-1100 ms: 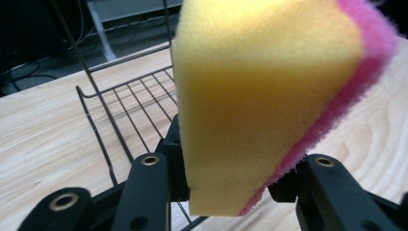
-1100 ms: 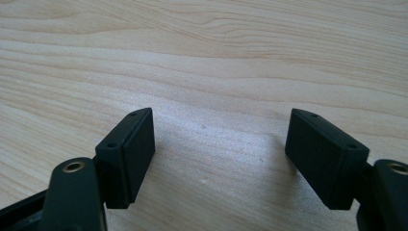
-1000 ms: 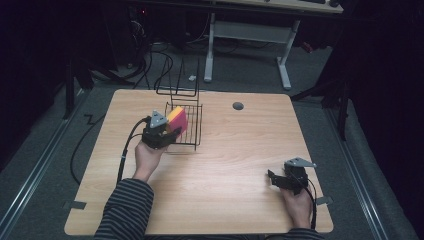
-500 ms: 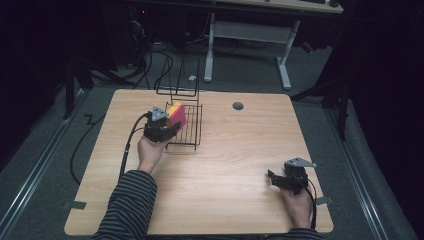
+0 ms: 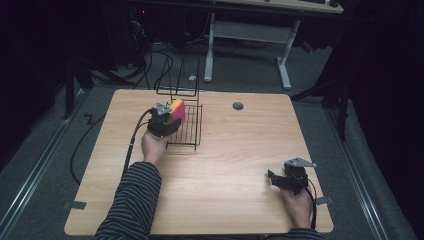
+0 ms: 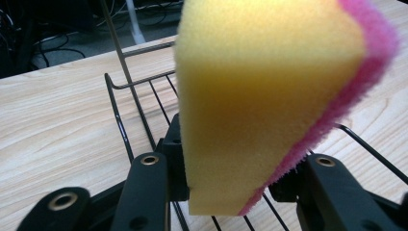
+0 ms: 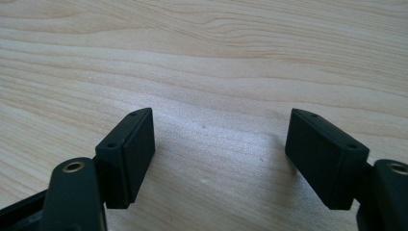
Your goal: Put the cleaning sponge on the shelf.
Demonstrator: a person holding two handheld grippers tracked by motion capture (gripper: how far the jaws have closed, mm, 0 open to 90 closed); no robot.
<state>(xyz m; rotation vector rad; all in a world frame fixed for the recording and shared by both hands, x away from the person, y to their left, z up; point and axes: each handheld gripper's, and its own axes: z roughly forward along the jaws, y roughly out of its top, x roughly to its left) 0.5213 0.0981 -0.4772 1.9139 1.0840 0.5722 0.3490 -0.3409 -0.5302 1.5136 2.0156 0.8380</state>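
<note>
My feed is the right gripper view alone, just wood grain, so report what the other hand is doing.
Observer: The left gripper is shut on a yellow and pink sponge, at the near left corner of a black wire rack.
Operator: Tell me how the sponge sits in the fingers.
Observer: It stands on edge, pinched near its bottom, yellow face toward that camera and the pink layer along one side.
Operator: Place my own gripper on the table.
Observer: The right gripper is open near the table's front right corner, far from the rack.
</note>
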